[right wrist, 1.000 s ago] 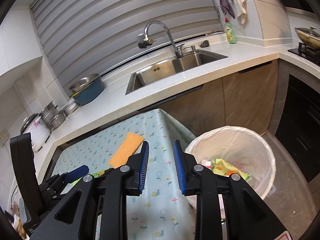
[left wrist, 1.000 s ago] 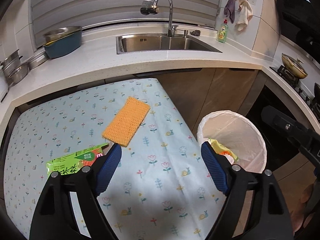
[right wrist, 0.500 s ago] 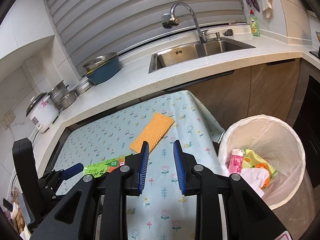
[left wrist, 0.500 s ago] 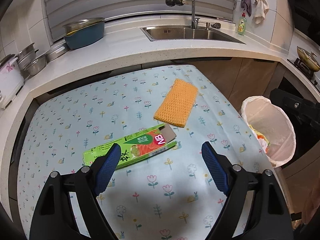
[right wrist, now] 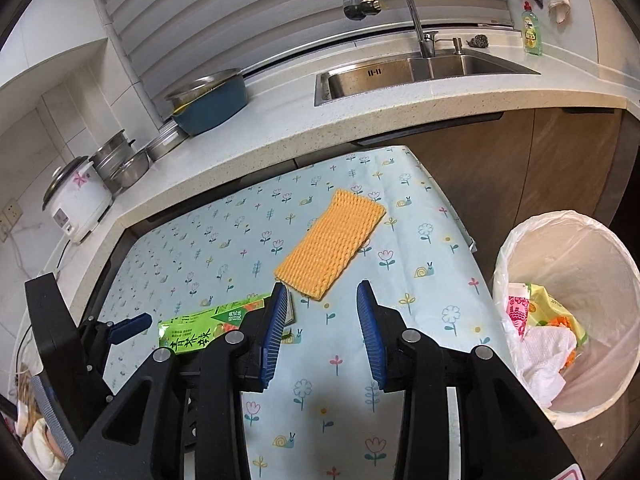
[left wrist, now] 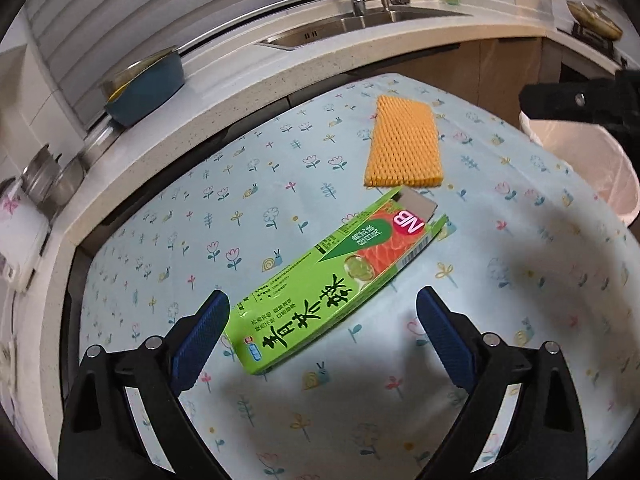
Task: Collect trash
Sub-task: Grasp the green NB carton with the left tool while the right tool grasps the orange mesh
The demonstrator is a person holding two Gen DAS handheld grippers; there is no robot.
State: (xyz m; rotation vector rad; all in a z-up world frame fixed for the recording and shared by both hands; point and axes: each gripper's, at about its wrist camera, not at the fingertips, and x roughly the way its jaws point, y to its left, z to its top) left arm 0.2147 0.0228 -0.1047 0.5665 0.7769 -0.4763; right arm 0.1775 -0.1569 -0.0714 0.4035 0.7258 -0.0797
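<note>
A flattened green carton (left wrist: 338,278) lies on the flower-print tablecloth (left wrist: 240,208); it also shows in the right wrist view (right wrist: 200,330). An orange foam net sleeve (left wrist: 404,146) lies just beyond it, also seen in the right wrist view (right wrist: 330,248). My left gripper (left wrist: 320,332) is open and empty, low over the carton's near end, its jaws straddling it. My right gripper (right wrist: 322,328) is open and empty, above the cloth just short of the orange sleeve. A white-lined trash bin (right wrist: 568,312) holding wrappers and tissue stands to the right of the table.
A countertop (right wrist: 400,108) with a sink (right wrist: 420,70) and faucet runs behind the table. A blue basin (right wrist: 210,100), metal pots (right wrist: 120,162) and a rice cooker (right wrist: 76,196) stand at its left. A stove (left wrist: 592,26) is at far right.
My left gripper has swung left and dropped toward the green carton, which now lies between its jaws. My right gripper has opened wider and moved toward the orange sleeve.
</note>
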